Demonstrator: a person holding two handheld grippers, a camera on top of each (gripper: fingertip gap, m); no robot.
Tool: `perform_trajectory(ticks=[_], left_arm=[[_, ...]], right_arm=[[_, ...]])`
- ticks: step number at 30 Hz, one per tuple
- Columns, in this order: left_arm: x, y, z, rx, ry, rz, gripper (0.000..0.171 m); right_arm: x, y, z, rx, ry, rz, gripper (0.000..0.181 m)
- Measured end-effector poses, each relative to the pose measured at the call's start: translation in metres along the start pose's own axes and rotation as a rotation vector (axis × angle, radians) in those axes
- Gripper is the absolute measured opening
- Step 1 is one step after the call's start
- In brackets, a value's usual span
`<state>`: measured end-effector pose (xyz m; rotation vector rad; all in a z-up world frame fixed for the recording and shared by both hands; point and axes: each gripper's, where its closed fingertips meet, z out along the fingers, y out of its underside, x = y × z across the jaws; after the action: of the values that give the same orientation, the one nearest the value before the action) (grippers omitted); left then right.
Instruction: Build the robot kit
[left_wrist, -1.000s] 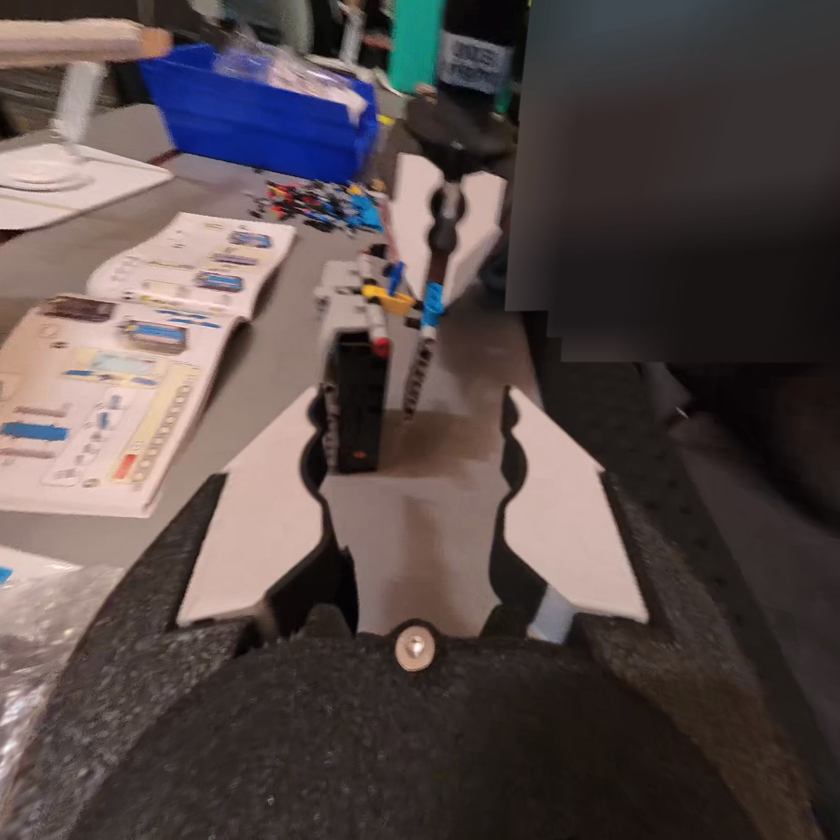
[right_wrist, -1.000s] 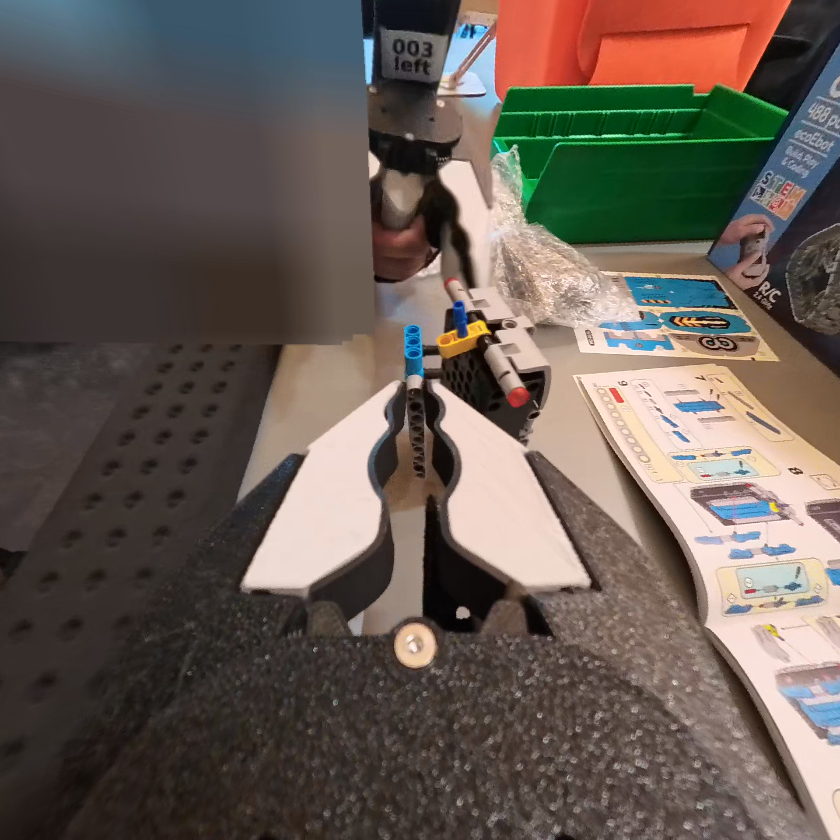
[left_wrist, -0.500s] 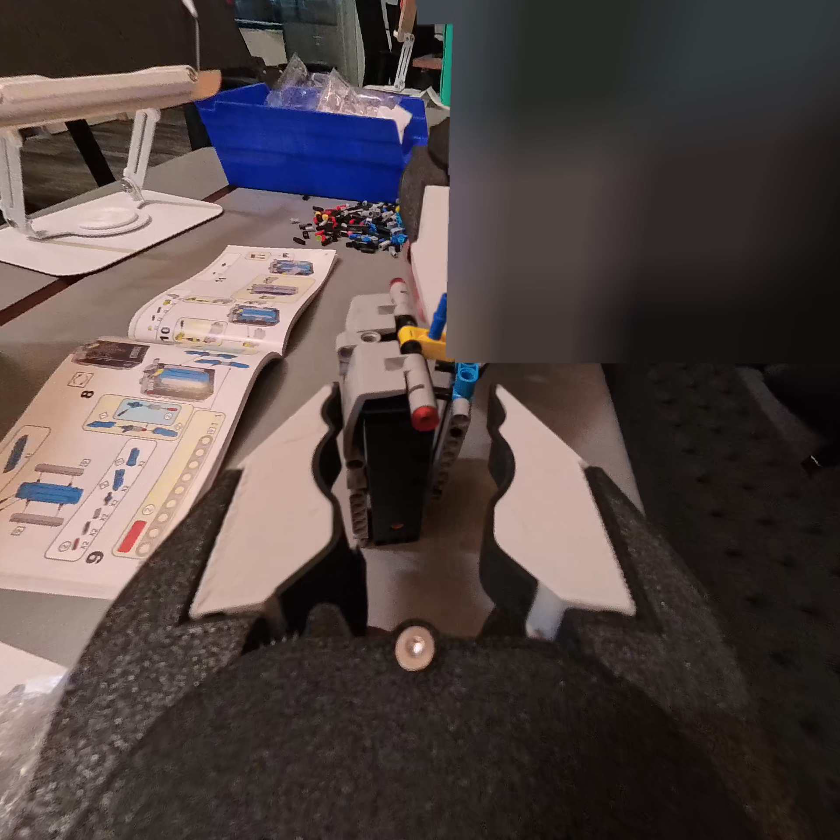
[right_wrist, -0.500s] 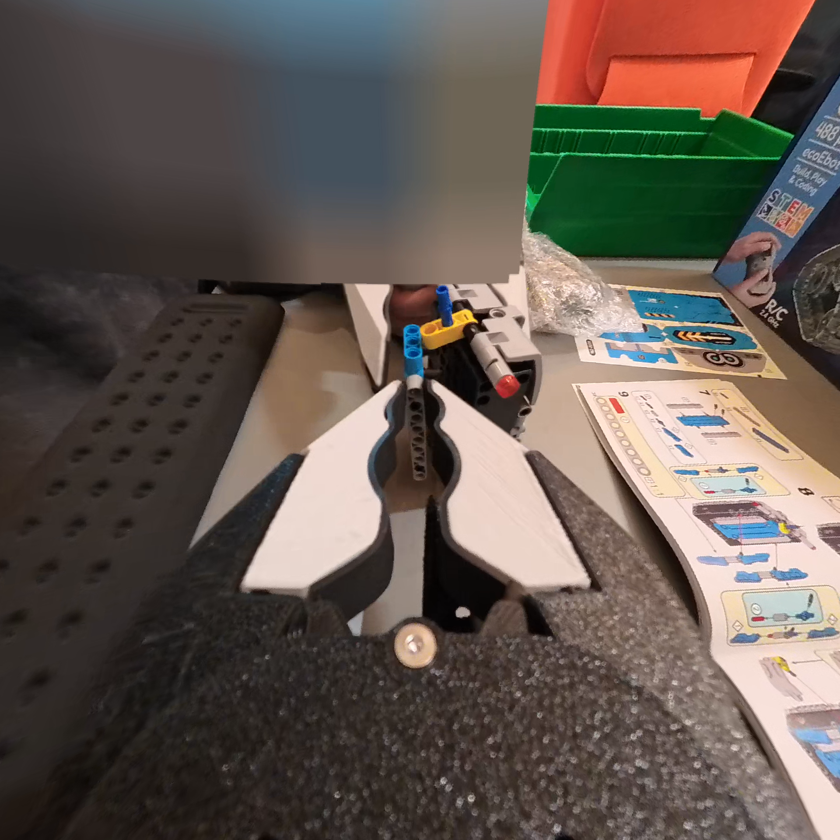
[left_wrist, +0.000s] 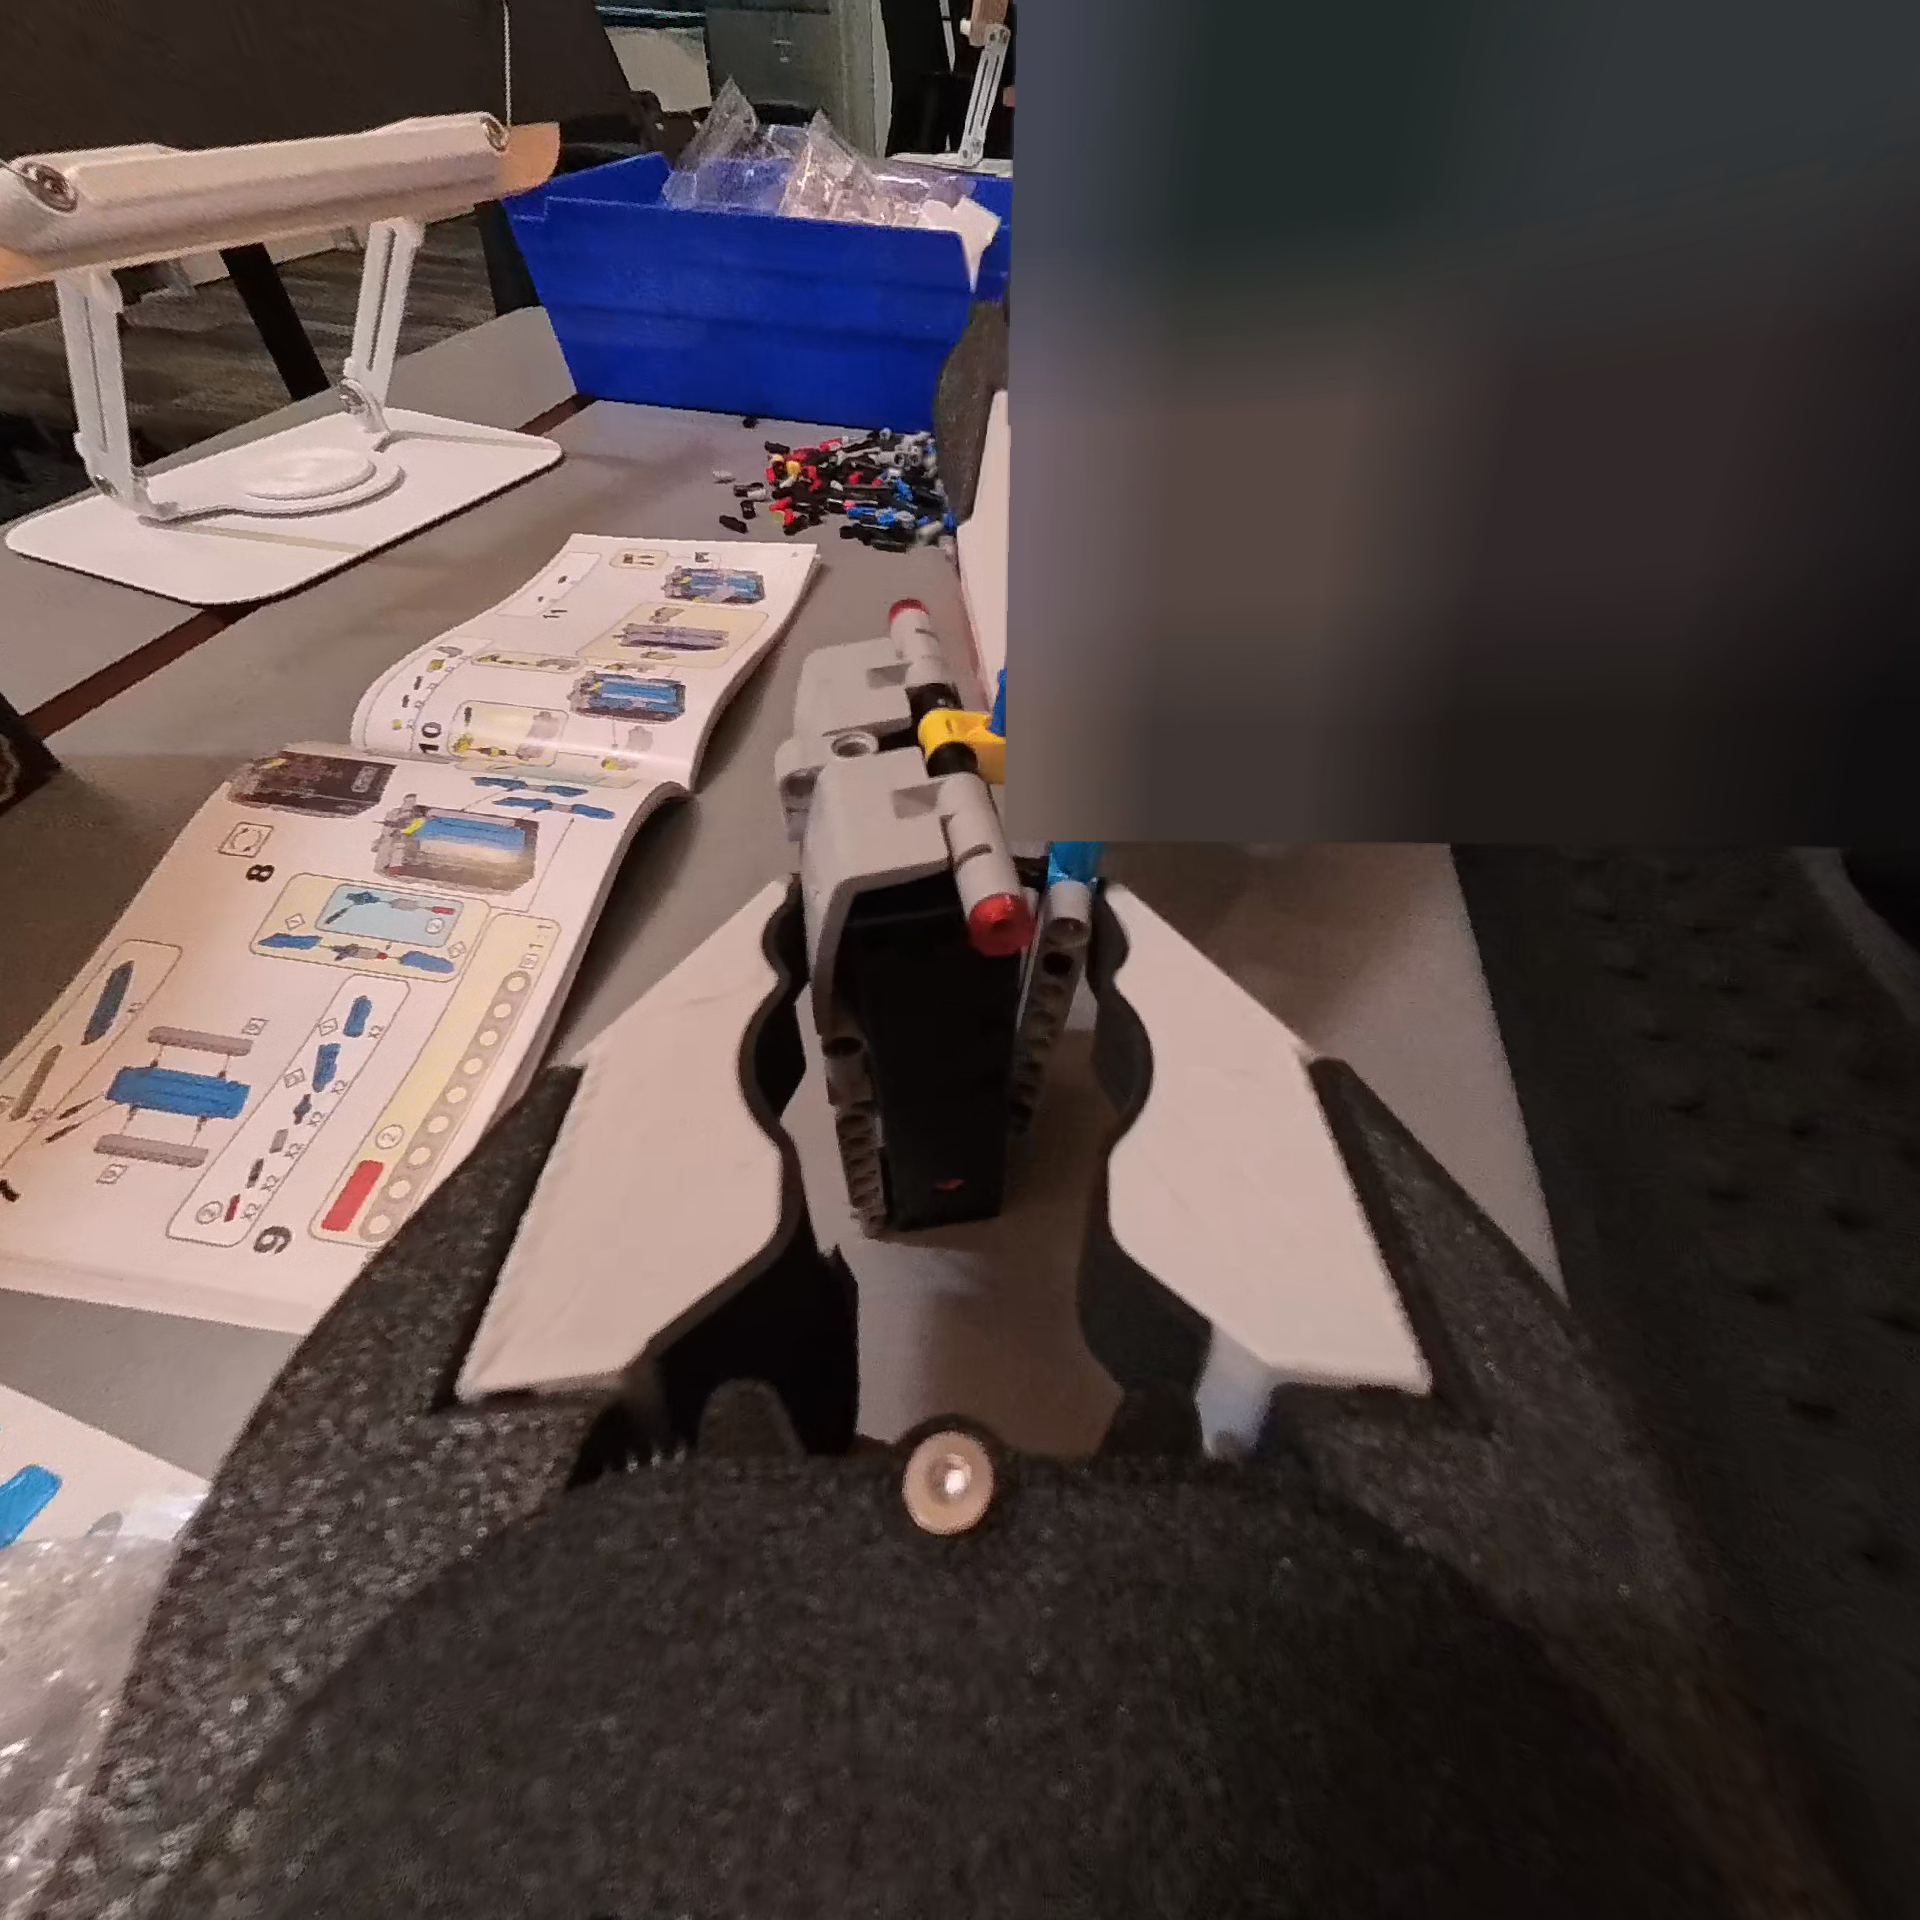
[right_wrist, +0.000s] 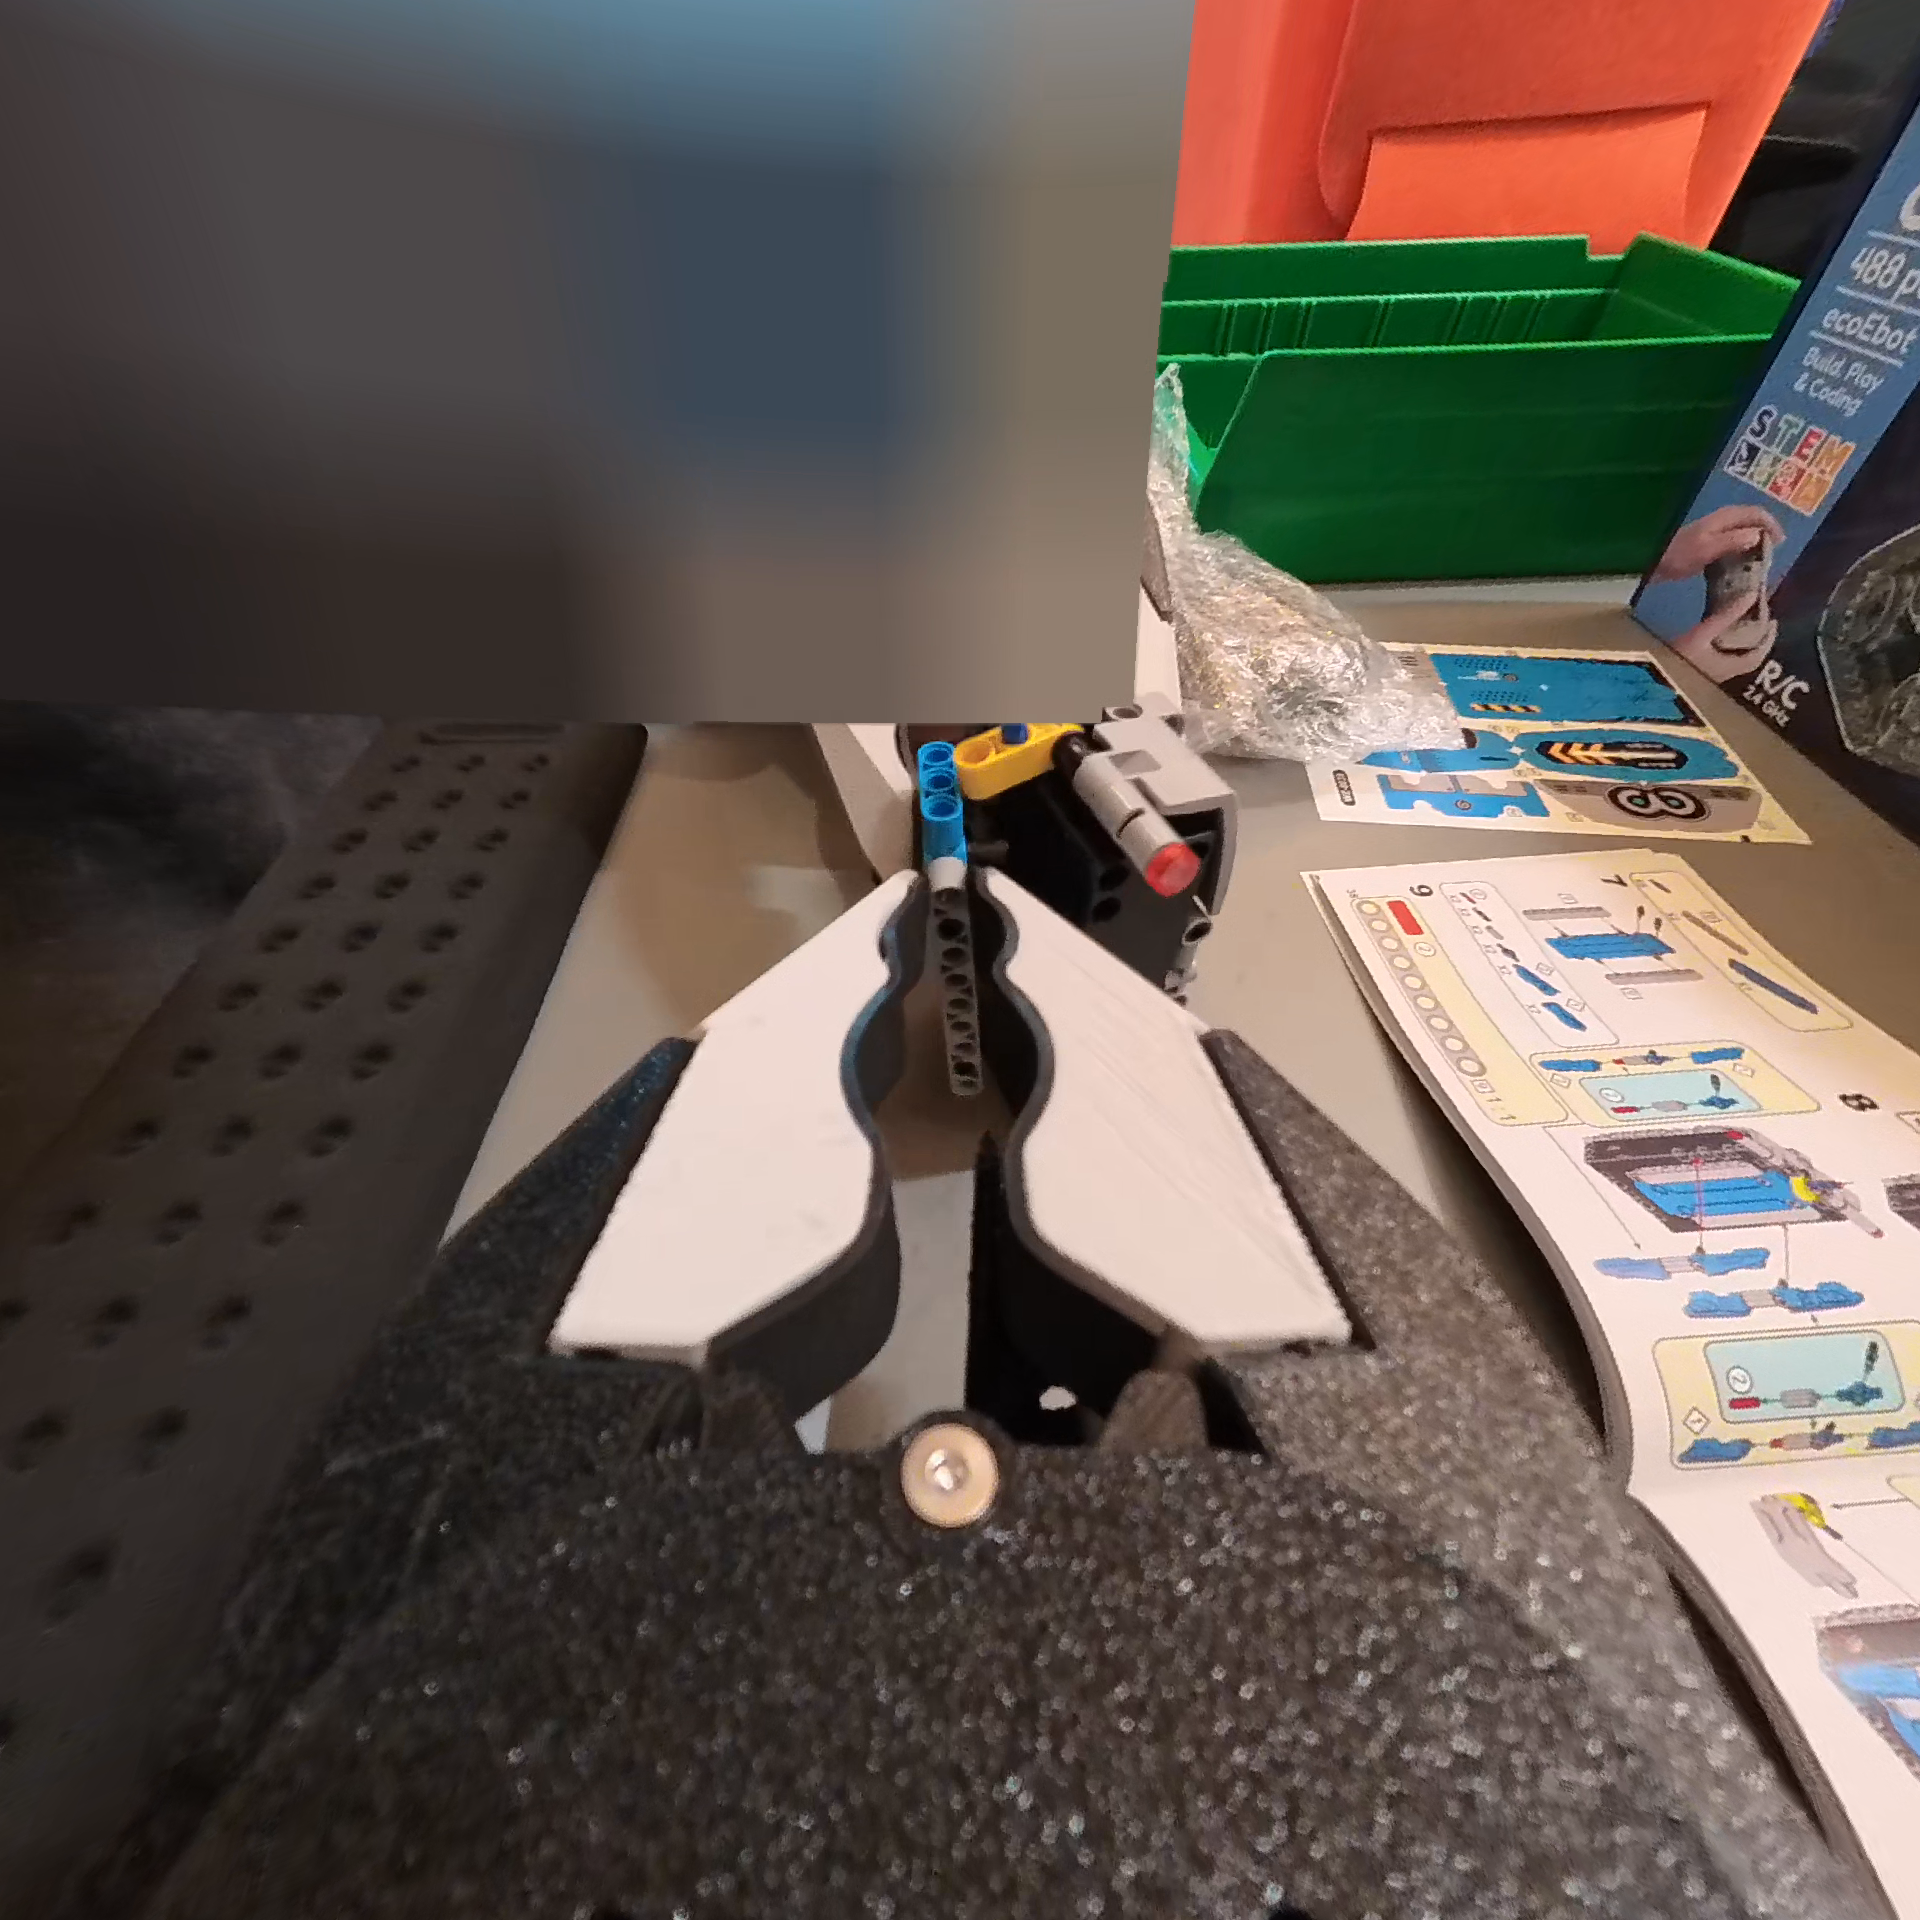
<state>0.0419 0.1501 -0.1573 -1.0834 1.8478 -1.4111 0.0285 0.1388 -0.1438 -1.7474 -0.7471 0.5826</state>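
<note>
Left gripper (left_wrist: 943, 961) level and low, fingers spread around grey-black block assembly (left_wrist: 914, 997), right gripper (right_wrist: 951, 894) at its 12 o'clock, clamped on perforated grey beam (right_wrist: 961, 997).

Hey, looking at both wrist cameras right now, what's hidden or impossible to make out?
- Left wrist view: the right tool is almost wholly behind the blur patch; only a white sliver of one finger shows.
- Left wrist view: whether the left tool touches the grey-and-black block assembly between its open fingers.
- Right wrist view: the far half of that assembly, under the patch.
- Left wrist view: the small parts pile, too small to sort.
- Right wrist view: the instruction booklet, cut by the edge.
</note>
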Motion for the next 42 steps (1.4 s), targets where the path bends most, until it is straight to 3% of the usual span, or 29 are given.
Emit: perform_trajectory(ticks=[11,15,17,19,20,22,25,34,42], left_arm=[[0.0,0.0,0.001,-0.002,-0.027,0.032,0.052],[0.0,0.0,0.001,-0.004,-0.033,0.043,0.052],[0.0,0.0,0.001,-0.004,-0.037,0.045,0.052],[0.0,0.0,0.001,-0.004,-0.036,0.042,0.051],[0.0,0.0,0.001,-0.004,-0.034,0.041,0.052],[0.0,0.0,0.001,-0.004,-0.033,0.045,0.052],[0.002,0.0,0.001,-0.003,-0.026,0.048,0.051],[0.016,0.001,-0.001,-0.003,0.082,0.05,0.053],[0.009,0.002,-0.005,-0.003,0.019,0.085,0.057]], right_arm=[[0.005,0.002,-0.006,-0.056,0.14,-0.074,0.015],[0.01,-0.001,-0.022,-0.037,0.166,-0.052,0.019],[0.016,-0.002,-0.025,-0.014,0.145,0.028,0.041],[0.023,0.004,-0.017,-0.011,0.125,0.116,0.084],[0.027,0.008,-0.011,-0.022,0.115,0.135,0.096],[0.027,0.008,0.001,-0.023,0.086,0.106,0.093],[0.022,0.003,0.008,-0.006,0.034,0.06,0.063],[0.01,0.0,0.008,-0.007,0.003,-0.039,0.051],[0.013,0.0,0.011,-0.014,0.042,-0.044,0.048]])
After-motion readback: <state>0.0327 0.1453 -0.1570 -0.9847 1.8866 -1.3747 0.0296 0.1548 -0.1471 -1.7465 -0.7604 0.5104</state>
